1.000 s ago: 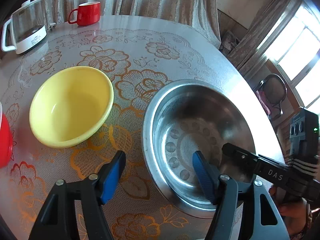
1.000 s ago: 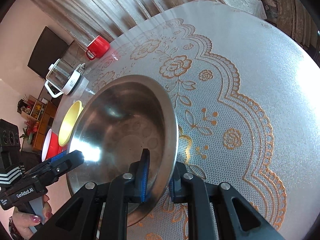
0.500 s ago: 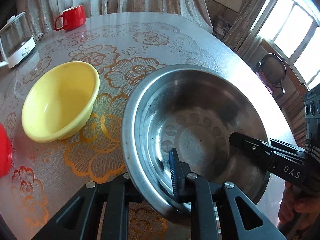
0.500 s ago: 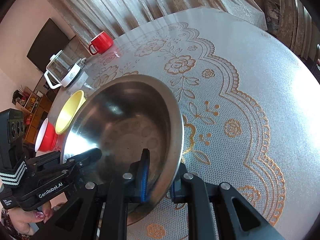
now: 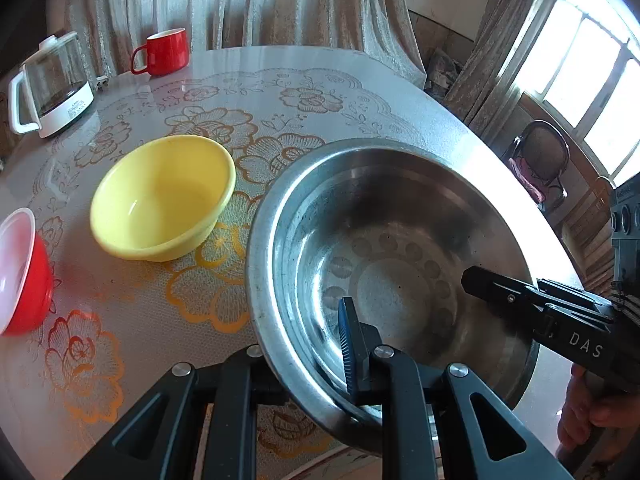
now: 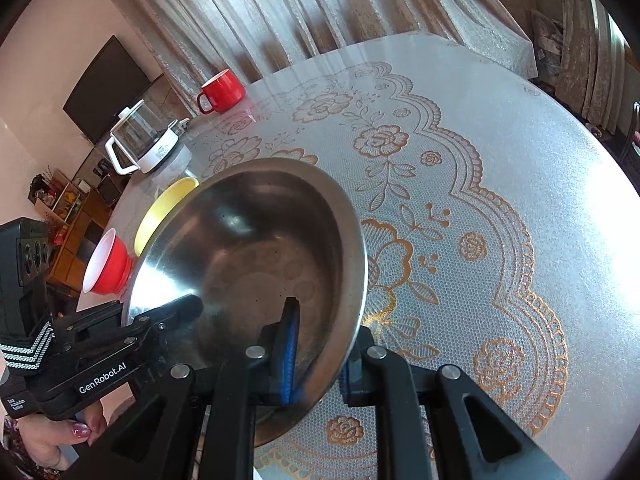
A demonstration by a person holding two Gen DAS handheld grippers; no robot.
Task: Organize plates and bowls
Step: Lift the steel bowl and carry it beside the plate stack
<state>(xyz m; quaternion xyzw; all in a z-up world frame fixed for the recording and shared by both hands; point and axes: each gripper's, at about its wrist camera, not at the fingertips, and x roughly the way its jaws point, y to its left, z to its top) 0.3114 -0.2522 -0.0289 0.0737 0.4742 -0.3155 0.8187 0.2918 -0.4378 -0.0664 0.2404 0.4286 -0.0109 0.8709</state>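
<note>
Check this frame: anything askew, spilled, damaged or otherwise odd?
Nothing spilled or damaged. The steel bowl looks tilted only because the left gripper and right gripper clamp opposite sides of its rim. The yellow bowl and red bowl sit upright on the table.

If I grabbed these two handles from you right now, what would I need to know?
Left gripper: shut on the near rim of the steel bowl.
Right gripper: shut on the same bowl's rim, opposite side; both carry it, tilted.
Yellow bowl sits empty on the table, with the red bowl beside it, apart.
Done: steel bowl gripped.
Left: probably setting the three bowls together; none is stacked yet.
</note>
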